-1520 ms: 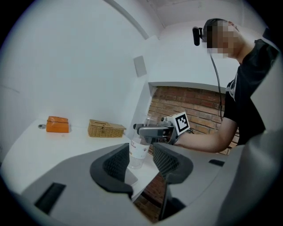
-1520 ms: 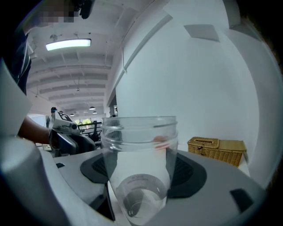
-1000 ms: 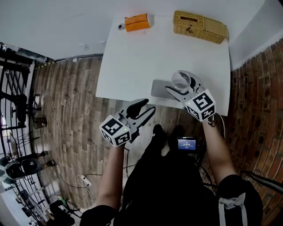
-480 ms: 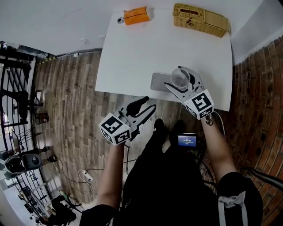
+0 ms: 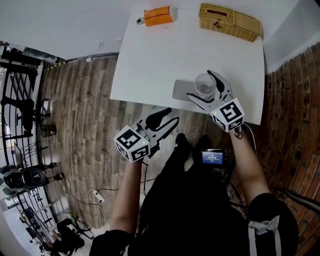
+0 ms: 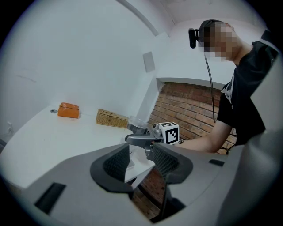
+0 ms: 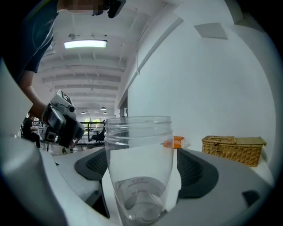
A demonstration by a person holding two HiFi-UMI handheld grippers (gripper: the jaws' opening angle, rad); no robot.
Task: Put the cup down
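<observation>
A clear plastic cup [image 5: 204,85] [image 7: 139,167] stands upright on a flat grey tray [image 5: 180,93] near the white table's front edge. My right gripper [image 5: 200,85] [image 7: 143,176] straddles the cup. Its jaws are opening, and a gap shows between the right pad [image 7: 194,170] and the cup wall. My left gripper [image 5: 169,116] [image 6: 139,161] hangs open off the table's front edge over the wooden floor, with nothing between its fingers. In the left gripper view the cup [image 6: 137,124] and the right gripper's marker cube [image 6: 170,133] show ahead.
An orange box [image 5: 158,15] and a small round object [image 5: 139,21] lie at the table's far edge, with a wicker basket [image 5: 230,21] at the far right corner. A brick wall [image 5: 295,110] runs along the right. The table's [image 5: 150,65] front edge lies just behind the tray.
The right gripper's jaws have spread wider round the cup, which stands on the grey tray. The left gripper has barely moved.
</observation>
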